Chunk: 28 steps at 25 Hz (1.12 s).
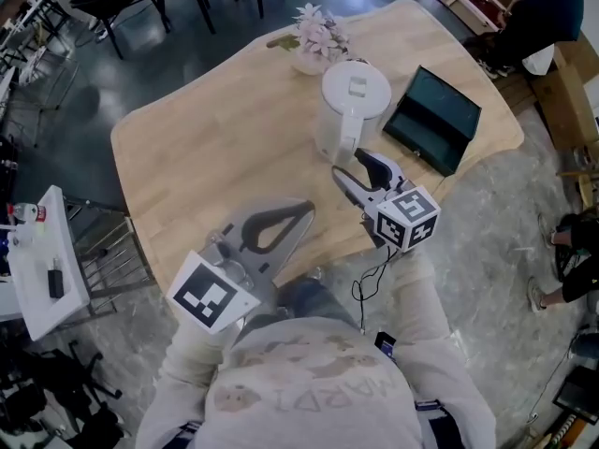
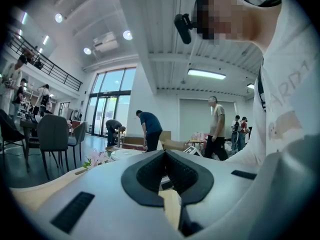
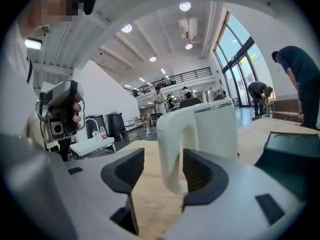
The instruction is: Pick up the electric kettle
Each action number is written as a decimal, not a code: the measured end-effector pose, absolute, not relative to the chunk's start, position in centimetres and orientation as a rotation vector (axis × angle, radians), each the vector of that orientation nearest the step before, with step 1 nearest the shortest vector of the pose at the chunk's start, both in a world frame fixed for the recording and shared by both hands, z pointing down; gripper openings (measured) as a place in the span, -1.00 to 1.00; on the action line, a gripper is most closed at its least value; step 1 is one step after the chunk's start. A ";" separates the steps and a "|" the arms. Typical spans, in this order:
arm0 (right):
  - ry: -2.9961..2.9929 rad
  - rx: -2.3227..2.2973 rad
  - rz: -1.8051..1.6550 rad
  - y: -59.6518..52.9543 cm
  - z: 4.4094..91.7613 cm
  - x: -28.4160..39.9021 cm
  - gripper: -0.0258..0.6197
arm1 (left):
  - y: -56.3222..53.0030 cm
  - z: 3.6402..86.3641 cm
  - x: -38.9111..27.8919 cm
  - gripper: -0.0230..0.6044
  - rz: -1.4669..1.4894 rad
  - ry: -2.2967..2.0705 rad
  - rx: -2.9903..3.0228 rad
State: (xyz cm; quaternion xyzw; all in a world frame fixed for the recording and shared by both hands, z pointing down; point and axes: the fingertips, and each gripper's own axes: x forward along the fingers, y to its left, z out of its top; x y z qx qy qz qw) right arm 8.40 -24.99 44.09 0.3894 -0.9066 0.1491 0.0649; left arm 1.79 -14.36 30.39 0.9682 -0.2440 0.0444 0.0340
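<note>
Pale wooden table (image 1: 206,148) carries the electric kettle (image 1: 354,101), not yet lifted. The right gripper (image 1: 347,163) faces the kettle's handle (image 3: 172,149), jaws spread and pads off it; gripping and lifting remain. The left gripper (image 1: 304,211), farther from the kettle, has its jaws pressed together. Flowers (image 1: 318,36) and a dark case (image 1: 433,120) flank the kettle; overhead looks free.

The electric kettle (image 3: 220,129) has its base hidden behind the right gripper's (image 3: 162,171) fingers (image 3: 202,176).
</note>
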 end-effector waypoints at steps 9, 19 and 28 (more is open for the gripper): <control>-2.741 1.076 0.481 -26.7 45.7 7.5 -0.23 | -15.7 30.9 2.1 -0.89 0.142 -0.762 2.960; -2.760 0.900 0.499 -27.6 46.7 5.5 -0.23 | -16.8 31.6 1.9 -0.89 0.160 -0.776 2.935; -2.773 0.761 0.510 -27.9 47.2 3.9 -0.23 | -17.5 32.0 1.4 -0.89 0.165 -0.796 2.916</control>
